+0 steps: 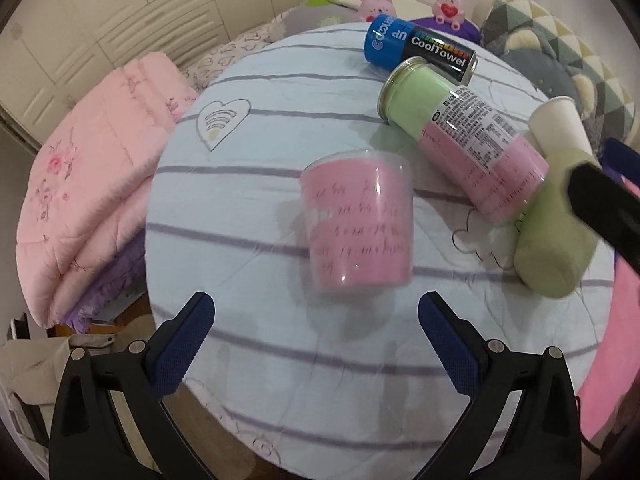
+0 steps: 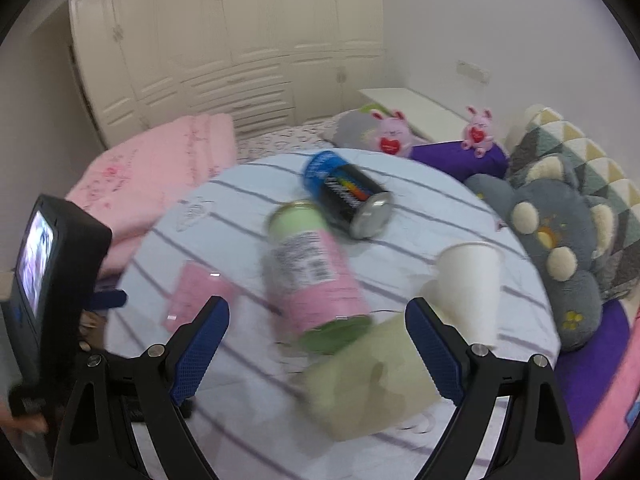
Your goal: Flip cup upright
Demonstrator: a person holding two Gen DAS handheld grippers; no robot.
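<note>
A clear cup with a pink lining (image 1: 356, 220) stands on its mouth on the round striped table (image 1: 248, 208), just ahead of my open, empty left gripper (image 1: 316, 340). It shows blurred in the right wrist view (image 2: 196, 300). A white paper cup (image 2: 472, 284) lies tilted near the table's right edge, just right of my open, empty right gripper (image 2: 318, 344); it also shows in the left wrist view (image 1: 558, 128). A pale green cup (image 2: 368, 376) lies on its side between the right fingers (image 2: 434, 356).
A green-and-pink can (image 1: 464, 140) and a blue-black CoolTowel can (image 1: 420, 46) lie on the table behind the cups. A folded pink quilt (image 1: 92, 184) sits to the left. Cushions (image 2: 560, 248) and plush bunnies (image 2: 390, 132) crowd the right and back.
</note>
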